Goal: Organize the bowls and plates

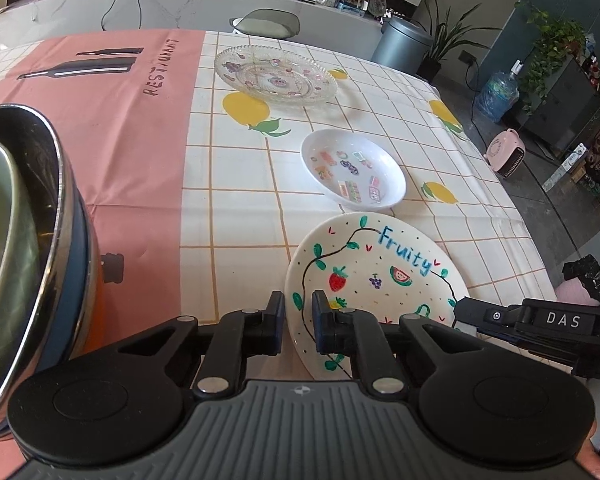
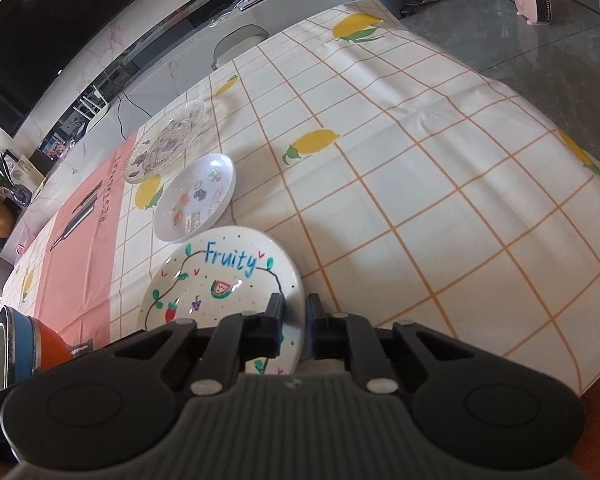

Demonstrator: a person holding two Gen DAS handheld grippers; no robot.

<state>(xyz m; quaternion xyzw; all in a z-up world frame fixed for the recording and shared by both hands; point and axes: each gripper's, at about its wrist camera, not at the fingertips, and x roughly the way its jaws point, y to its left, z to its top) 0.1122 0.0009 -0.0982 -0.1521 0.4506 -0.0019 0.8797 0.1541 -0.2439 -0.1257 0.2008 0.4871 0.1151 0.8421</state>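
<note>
The white "Fruity" plate [image 1: 380, 276] [image 2: 220, 280], painted with fruit and vines, sits near the table's front edge. My left gripper [image 1: 298, 320] is shut on its left rim. My right gripper [image 2: 296, 316] is shut on the opposite, right rim, and its black body [image 1: 540, 320] also shows in the left wrist view. Just beyond the plate lies a white shallow bowl [image 1: 352, 168] [image 2: 196, 196] with stickers inside. Farther back is a clear glass plate [image 1: 276, 74] [image 2: 168, 140]. I cannot tell whether the held plate rests on the cloth or hangs just above it.
Close on the left stands a stack of bowls [image 1: 40, 240] [image 2: 20, 344]: steel inside, blue and orange outside. The checked tablecloth [image 2: 420, 200] runs bare to the right, as far as the table edge. A chair [image 1: 266, 22], a grey bin [image 1: 404, 40] and a pink heater [image 1: 504, 152] stand beyond the table.
</note>
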